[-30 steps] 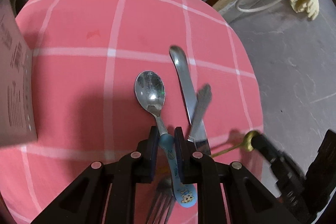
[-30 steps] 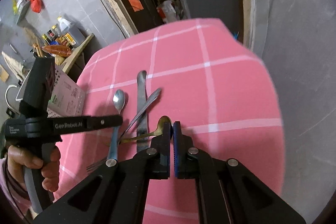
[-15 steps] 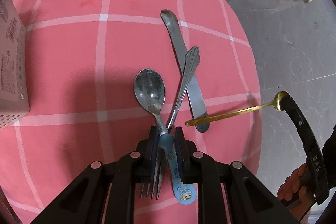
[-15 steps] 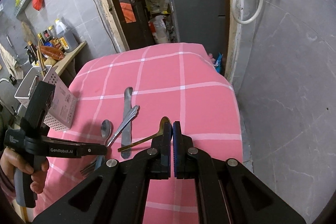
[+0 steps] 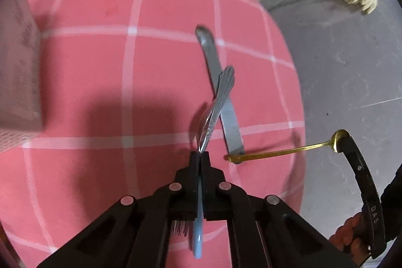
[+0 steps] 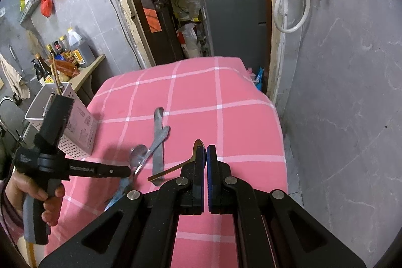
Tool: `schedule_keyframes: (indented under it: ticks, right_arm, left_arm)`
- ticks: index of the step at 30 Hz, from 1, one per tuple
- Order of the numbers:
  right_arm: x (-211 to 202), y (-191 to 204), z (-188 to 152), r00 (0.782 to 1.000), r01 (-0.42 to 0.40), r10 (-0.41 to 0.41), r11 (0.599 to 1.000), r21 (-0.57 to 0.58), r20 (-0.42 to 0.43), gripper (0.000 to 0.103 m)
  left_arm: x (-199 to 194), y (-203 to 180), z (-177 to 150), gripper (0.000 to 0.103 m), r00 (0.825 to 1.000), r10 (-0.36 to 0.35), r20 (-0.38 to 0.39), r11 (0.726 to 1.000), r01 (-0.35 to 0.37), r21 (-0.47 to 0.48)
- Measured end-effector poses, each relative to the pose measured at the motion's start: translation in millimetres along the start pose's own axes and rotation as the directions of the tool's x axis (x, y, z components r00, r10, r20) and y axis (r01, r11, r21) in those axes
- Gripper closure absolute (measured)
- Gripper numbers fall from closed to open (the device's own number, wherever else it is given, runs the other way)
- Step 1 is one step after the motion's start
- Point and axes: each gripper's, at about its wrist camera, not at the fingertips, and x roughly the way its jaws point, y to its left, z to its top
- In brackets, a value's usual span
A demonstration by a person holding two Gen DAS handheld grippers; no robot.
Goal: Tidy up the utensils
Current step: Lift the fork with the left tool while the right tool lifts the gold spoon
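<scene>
Tablecloth [image 6: 226, 97] carries the knife [image 5: 213, 62] and fork [image 5: 223, 89], crossed near its right edge. Left gripper [image 5: 200, 157] pinches the blue-handled spoon [image 5: 198, 237]; right gripper [image 6: 206, 155] pinches the gold spoon [image 5: 276, 152] by its bowl. Both look light, stiff, slippery; mid-handle holds suit.

Grey tile floor [image 6: 351, 117]; open doorway [image 6: 191, 16]; grey cabinet [image 6: 236, 24]; pink checked tablecloth [image 6: 201, 97].

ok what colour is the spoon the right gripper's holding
Gold, the slim spoon in the right gripper; clearest in the left wrist view.
</scene>
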Motion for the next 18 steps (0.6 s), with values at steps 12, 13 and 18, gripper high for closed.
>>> schedule_keyframes:
  ticks: [12,13,18]
  right_arm:
    - [-43,26,21,0.995,0.009,-0.004,0.999,-0.053,0.099,0.101]
    - [-47,28,23,0.994,0.008,-0.002,0.998,-0.059,0.109,0.101]
    - [-70,47,43,0.985,0.008,0.011,0.994,-0.11,0.174,0.101]
  left_arm:
    - [-89,-6,-15,0.101,0.972,-0.07,0.223,0.994,0.05,0.093]
    - [-100,-5,-15,0.101,0.966,-0.074,0.248,0.994,0.05,0.102]
    - [-150,-19,-13,0.101,0.915,-0.099,0.391,0.989,0.047,0.142]
